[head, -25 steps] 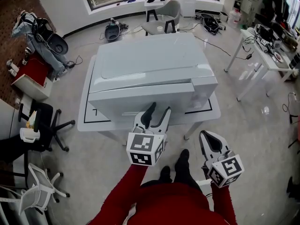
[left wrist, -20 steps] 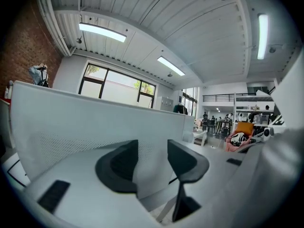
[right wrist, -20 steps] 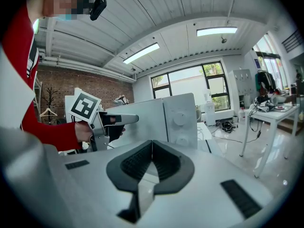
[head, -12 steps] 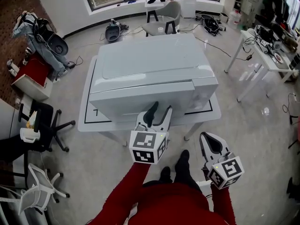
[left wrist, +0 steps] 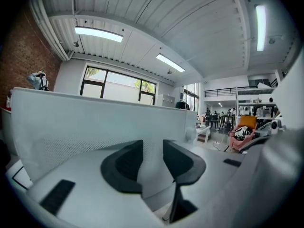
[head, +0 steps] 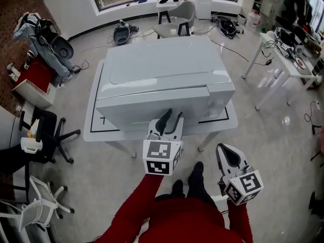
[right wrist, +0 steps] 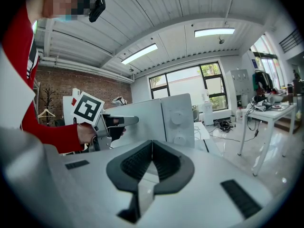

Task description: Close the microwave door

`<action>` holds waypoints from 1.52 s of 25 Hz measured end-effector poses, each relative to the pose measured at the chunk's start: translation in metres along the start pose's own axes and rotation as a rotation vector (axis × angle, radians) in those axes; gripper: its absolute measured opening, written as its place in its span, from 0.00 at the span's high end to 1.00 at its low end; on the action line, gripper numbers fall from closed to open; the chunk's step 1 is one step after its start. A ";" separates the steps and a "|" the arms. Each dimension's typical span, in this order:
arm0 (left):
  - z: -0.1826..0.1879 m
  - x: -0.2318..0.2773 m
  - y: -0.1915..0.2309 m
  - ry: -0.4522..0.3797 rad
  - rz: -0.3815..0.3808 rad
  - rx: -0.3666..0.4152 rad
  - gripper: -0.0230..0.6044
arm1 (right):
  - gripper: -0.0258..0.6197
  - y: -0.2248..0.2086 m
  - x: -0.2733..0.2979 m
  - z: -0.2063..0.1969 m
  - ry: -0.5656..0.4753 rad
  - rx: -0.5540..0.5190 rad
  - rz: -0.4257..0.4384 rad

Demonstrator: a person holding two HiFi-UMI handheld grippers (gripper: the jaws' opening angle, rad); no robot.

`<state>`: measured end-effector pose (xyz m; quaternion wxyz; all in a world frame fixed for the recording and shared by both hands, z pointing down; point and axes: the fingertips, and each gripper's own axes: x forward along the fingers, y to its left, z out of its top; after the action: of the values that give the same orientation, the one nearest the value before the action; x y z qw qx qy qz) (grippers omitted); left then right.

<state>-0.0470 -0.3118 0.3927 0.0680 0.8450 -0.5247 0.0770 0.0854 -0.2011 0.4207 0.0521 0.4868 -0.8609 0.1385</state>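
Note:
The white microwave stands on a white table. Its door faces me and lies flush with the knob panel. My left gripper hovers just in front of the door's lower middle. Its jaws have just been closing, and they still stand apart with nothing between them. In the left gripper view the door fills the space behind the left gripper. My right gripper hangs low at the right, off the table, with its jaws shut and empty. The right gripper looks toward the microwave's front, where the left gripper shows.
The table's front edge lies just under my left gripper. My shoes stand on the grey floor below. A black office chair and a white chair stand at the left. A white side table is at the right.
The left gripper's jaws have narrowed. Both grippers have kept their places and the microwave looks the same.

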 end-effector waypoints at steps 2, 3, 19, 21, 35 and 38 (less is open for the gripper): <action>0.000 0.005 0.003 0.003 0.007 -0.006 0.74 | 0.94 -0.001 -0.001 -0.001 -0.002 -0.002 -0.001; 0.000 0.006 0.004 0.004 0.010 -0.010 0.76 | 0.94 -0.002 -0.001 -0.001 -0.003 -0.002 -0.003; 0.003 0.001 -0.001 -0.023 -0.012 -0.005 0.78 | 0.94 0.001 0.002 0.003 -0.009 -0.003 0.021; 0.005 -0.002 -0.009 -0.038 -0.034 0.014 0.88 | 0.94 -0.004 0.000 0.002 -0.011 0.000 0.015; -0.005 -0.038 -0.069 -0.091 -0.315 0.026 0.95 | 0.94 -0.004 -0.002 0.018 -0.086 -0.030 0.038; -0.009 -0.051 -0.074 -0.109 -0.349 0.050 0.95 | 0.94 0.002 -0.003 0.030 -0.143 -0.042 0.064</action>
<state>-0.0031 -0.2326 0.3882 0.0306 0.9275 -0.3711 0.0314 0.0869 -0.2060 0.3911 -0.0040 0.4666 -0.8802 0.0869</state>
